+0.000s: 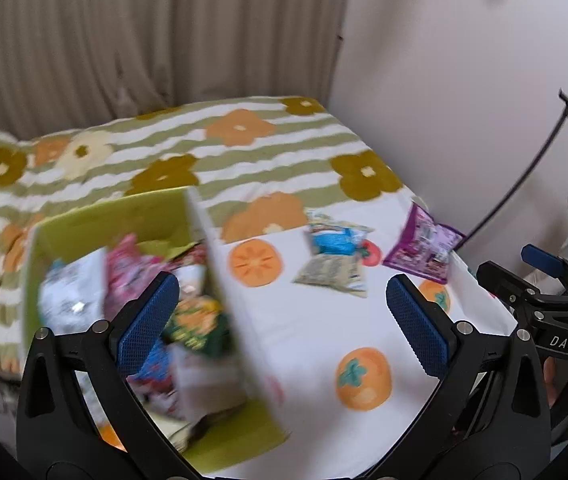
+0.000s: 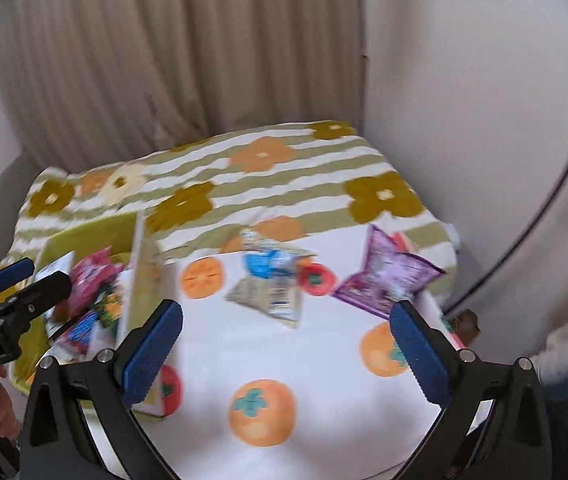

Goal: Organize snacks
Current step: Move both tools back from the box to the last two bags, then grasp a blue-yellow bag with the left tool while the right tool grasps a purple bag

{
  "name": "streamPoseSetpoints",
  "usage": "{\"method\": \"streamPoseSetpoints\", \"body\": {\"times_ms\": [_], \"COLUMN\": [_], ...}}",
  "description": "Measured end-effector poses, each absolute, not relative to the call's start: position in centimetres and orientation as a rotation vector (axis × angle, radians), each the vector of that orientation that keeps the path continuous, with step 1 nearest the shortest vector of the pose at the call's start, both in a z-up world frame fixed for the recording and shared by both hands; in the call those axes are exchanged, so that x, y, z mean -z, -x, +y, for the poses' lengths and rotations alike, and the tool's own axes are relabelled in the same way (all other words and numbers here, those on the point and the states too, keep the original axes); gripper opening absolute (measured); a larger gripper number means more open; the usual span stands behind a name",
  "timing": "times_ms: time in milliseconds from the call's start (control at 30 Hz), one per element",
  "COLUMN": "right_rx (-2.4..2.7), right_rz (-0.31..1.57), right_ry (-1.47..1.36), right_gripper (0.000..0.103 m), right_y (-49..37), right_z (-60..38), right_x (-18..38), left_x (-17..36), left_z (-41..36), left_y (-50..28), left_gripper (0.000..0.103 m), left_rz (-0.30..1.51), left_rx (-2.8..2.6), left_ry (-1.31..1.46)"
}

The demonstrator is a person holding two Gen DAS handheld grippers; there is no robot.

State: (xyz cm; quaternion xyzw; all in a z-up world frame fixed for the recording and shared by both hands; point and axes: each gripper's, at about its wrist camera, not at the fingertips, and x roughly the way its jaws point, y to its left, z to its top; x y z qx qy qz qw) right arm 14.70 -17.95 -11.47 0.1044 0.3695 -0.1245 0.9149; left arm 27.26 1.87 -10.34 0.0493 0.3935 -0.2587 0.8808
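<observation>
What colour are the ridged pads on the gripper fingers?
Blue pads on black arms, clearest in the right wrist view.

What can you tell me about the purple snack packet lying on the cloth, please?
The purple snack packet is a crinkled, glossy pouch with blurred printing, apparently sealed. It lies flat on the white persimmon-print cloth near its far right corner, apart from the blue-and-white packet to its left. Neither tool touches it.

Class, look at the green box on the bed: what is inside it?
The green box holds several snack packets: a white one, a pink one and a green-and-orange one. They overlap, and motion blur hides any lower packets and the box floor.
</observation>
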Motion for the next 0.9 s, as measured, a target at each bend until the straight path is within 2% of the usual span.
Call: {"method": "streamPoseSetpoints", "body": {"times_ms": [400,900], "right_rx": [0.407,0.474], "right_rz": [0.82,0.861], "right_ry": [-0.377,-0.459], "right_gripper": [0.103,0.103], "right_y": [-17.6,-22.5], "right_z": [-27.3,-30.8], "right_x": [18.0,23.8], "left_x": [17.9,27.1], "left_z": [-10.6,-17.1], "left_y": [-33.9,-39.0], "left_gripper": [0.103,0.102], "left_rz": [1.014,1.201], "left_rx": [0.588,0.562], "left_ry": [-0.198,-0.306]}}
